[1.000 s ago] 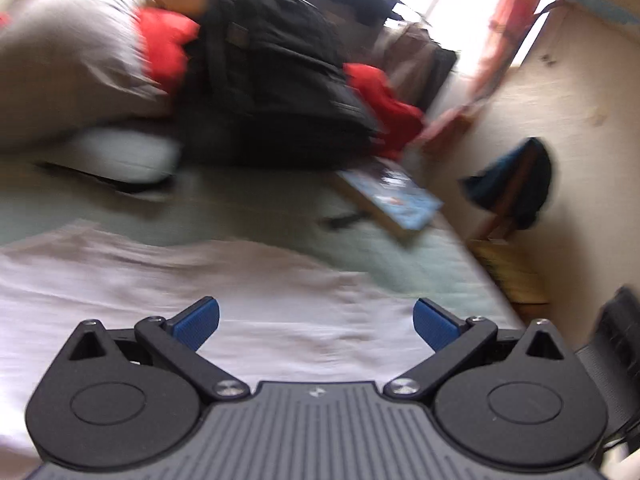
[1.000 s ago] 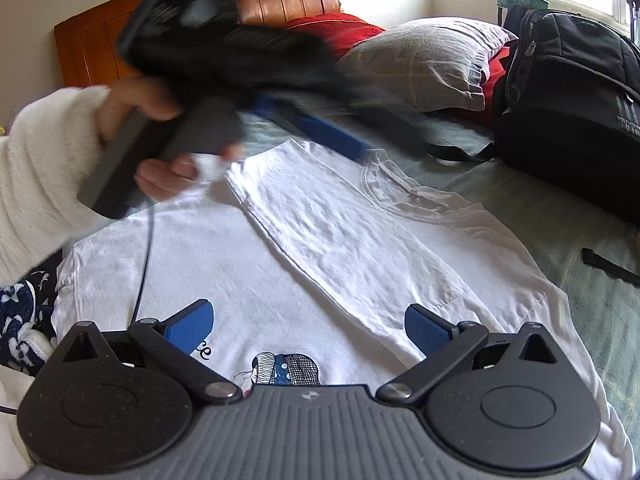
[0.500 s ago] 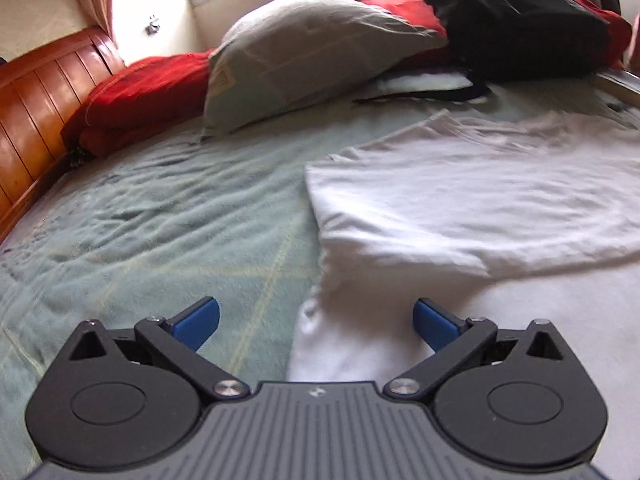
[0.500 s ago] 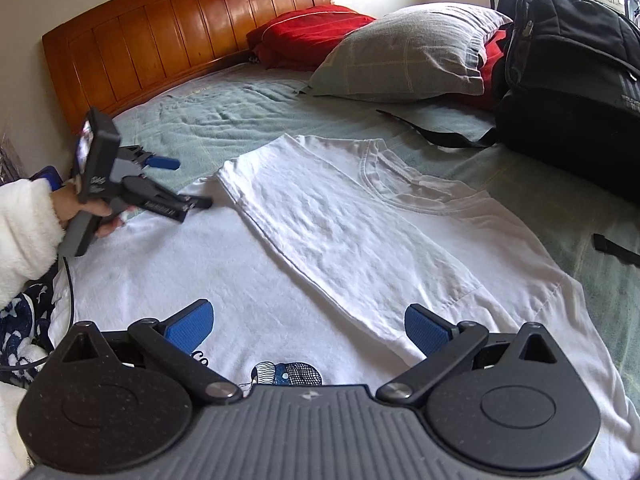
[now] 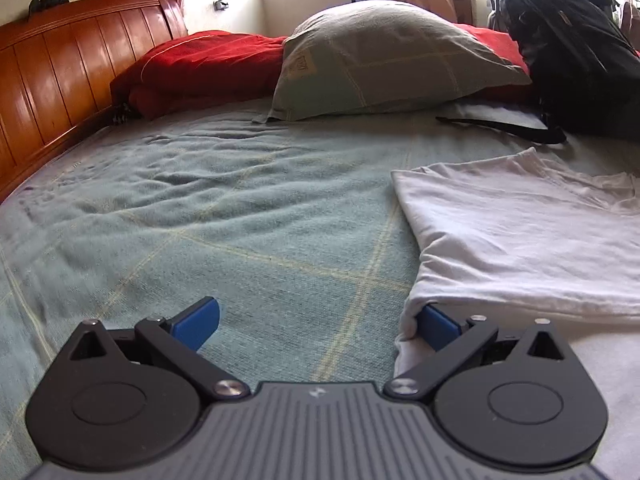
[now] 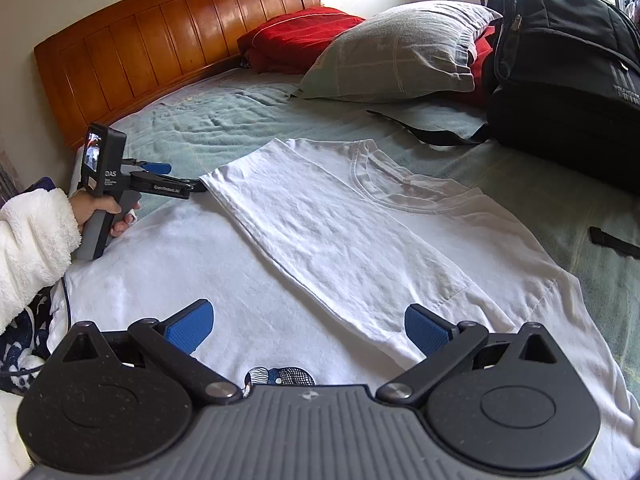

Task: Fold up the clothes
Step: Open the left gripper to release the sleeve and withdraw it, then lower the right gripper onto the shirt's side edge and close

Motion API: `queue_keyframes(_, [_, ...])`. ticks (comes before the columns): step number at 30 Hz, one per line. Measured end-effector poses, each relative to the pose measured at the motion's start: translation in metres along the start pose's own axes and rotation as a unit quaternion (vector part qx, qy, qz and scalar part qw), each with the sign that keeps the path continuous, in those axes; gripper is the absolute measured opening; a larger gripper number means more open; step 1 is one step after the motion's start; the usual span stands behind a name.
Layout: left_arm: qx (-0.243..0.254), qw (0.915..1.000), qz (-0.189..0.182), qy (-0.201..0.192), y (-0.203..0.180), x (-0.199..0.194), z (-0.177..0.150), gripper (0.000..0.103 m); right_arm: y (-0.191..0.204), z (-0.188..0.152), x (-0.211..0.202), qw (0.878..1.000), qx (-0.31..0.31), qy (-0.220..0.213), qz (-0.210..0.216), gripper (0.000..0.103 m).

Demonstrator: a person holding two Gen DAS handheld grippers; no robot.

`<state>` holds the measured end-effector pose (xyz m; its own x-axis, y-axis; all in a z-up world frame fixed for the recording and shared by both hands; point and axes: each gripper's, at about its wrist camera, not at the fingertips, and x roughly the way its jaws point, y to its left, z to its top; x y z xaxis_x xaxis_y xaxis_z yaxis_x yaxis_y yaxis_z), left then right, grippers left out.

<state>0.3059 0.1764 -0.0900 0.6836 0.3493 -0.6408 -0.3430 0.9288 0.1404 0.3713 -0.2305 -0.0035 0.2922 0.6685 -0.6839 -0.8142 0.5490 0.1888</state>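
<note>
A white T-shirt [image 6: 340,240] lies flat on the bed, its left side folded inward across the chest. A printed figure [image 6: 280,376] shows near its bottom hem. My right gripper [image 6: 308,328] is open just above the lower part of the shirt, holding nothing. My left gripper [image 5: 318,324] is open at the shirt's left edge [image 5: 520,240]. Its right fingertip [image 5: 438,326] sits under the folded layer, and its left fingertip is over bare blanket. The right wrist view shows the left gripper [image 6: 182,178] at the fold's upper corner, held by a hand in a fluffy white sleeve [image 6: 32,244].
A green checked blanket [image 5: 240,220] covers the bed. A grey pillow [image 6: 400,52] and a red pillow [image 6: 296,36] lie against the wooden headboard [image 6: 160,40]. A black backpack [image 6: 568,80] stands at the far right, and a loose black strap [image 6: 614,242] lies right of the shirt.
My left gripper swung away from the backpack side, dropped low to the shirt's left folded edge and slid one finger under it. The right gripper has barely moved.
</note>
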Motion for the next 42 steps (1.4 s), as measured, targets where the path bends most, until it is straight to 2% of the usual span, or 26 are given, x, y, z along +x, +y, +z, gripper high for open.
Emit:
queue_keyframes(4, [-0.005, 0.9998, 0.005, 0.019, 0.003, -0.01, 0.003, 0.102, 0.0, 0.0, -0.004, 1.0, -0.002, -0.007, 0.0, 0.103])
queue_keyframes(6, [-0.002, 1.0, 0.006, 0.008, 0.003, -0.024, 0.009, 0.102, 0.0, 0.001, -0.006, 1.0, 0.0, -0.011, 0.001, 0.103])
queue_keyframes(7, [-0.001, 1.0, -0.006, -0.004, 0.001, -0.033, 0.014, 0.102, -0.001, 0.001, -0.006, 1.0, 0.001, -0.014, 0.003, 0.103])
queue_keyframes(8, [-0.003, 0.9995, -0.027, -0.014, -0.003, -0.04, 0.019, 0.102, -0.001, 0.001, -0.006, 1.0, 0.002, -0.017, 0.006, 0.103])
queue_keyframes(10, [-0.009, 0.9943, -0.103, -0.024, -0.015, -0.049, 0.033, 0.102, -0.002, 0.002, -0.005, 1.0, 0.006, -0.02, 0.015, 0.103])
queue_keyframes(12, [-0.016, 0.9808, -0.192, -0.026, -0.033, -0.047, 0.044, 0.102, -0.002, 0.002, -0.003, 1.0, 0.008, -0.02, 0.017, 0.103])
queue_keyframes(15, [-0.018, 0.9629, -0.269, -0.009, -0.06, -0.027, 0.046, 0.102, -0.002, 0.002, -0.001, 1.0, 0.009, -0.018, 0.016, 0.103])
queue_keyframes(17, [-0.027, 0.9687, -0.246, 0.015, -0.066, -0.007, 0.043, 0.102, -0.004, 0.002, -0.001, 1.0, 0.011, -0.018, 0.015, 0.103])
queue_keyframes(19, [-0.05, 0.9798, -0.191, 0.034, -0.055, 0.011, 0.036, 0.102, -0.006, 0.001, -0.002, 1.0, 0.014, -0.02, 0.015, 0.103])
queue_keyframes(20, [-0.069, 0.9833, -0.161, 0.049, -0.045, 0.019, 0.031, 0.102, -0.008, 0.001, -0.002, 0.999, 0.017, -0.021, 0.017, 0.103])
queue_keyframes(22, [-0.094, 0.987, -0.118, 0.055, -0.028, 0.019, 0.024, 0.102, -0.015, 0.001, -0.004, 0.999, 0.026, -0.029, 0.023, 0.103])
queue_keyframes(24, [-0.111, 0.9844, -0.13, 0.042, -0.014, 0.002, 0.022, 0.102, -0.026, 0.0, -0.008, 0.997, 0.045, -0.05, 0.034, 0.103])
queue_keyframes(26, [-0.107, 0.985, -0.134, 0.02, -0.01, -0.021, 0.021, 0.102, -0.039, 0.0, -0.011, 0.993, 0.07, -0.079, 0.049, 0.103])
queue_keyframes(28, [-0.091, 0.9863, -0.138, 0.002, -0.012, -0.045, 0.019, 0.102, -0.055, -0.003, -0.014, 0.986, 0.097, -0.121, 0.067, 0.103])
queue_keyframes(30, [-0.059, 0.9869, -0.15, 0.008, -0.021, -0.063, 0.01, 0.102, -0.069, -0.005, -0.016, 0.976, 0.122, -0.16, 0.079, 0.103])
queue_keyframes(31, [-0.042, 0.9867, -0.156, 0.012, -0.026, -0.073, 0.005, 0.102, -0.072, -0.006, -0.014, 0.975, 0.126, -0.167, 0.071, 0.103])
queue_keyframes(35, [0.049, 0.9811, -0.186, 0.018, -0.048, -0.105, -0.026, 0.102, -0.068, -0.005, 0.003, 0.982, 0.107, -0.153, 0.0, 0.103])
queue_keyframes(37, [0.096, 0.9791, -0.179, 0.003, -0.057, -0.124, -0.038, 0.102, -0.065, -0.005, 0.011, 0.984, 0.097, -0.147, -0.035, 0.102])
queue_keyframes(39, [0.136, 0.9732, -0.182, -0.032, -0.064, -0.144, -0.044, 0.102, -0.061, -0.007, 0.014, 0.984, 0.094, -0.146, -0.049, 0.099])
queue_keyframes(41, [0.166, 0.9654, -0.191, -0.065, -0.068, -0.161, -0.049, 0.102, -0.06, -0.002, 0.019, 0.986, 0.084, -0.132, -0.061, 0.084])
queue_keyframes(42, [0.172, 0.9614, -0.199, -0.08, -0.07, -0.166, -0.05, 0.102, -0.059, 0.002, 0.023, 0.987, 0.073, -0.121, -0.071, 0.079])
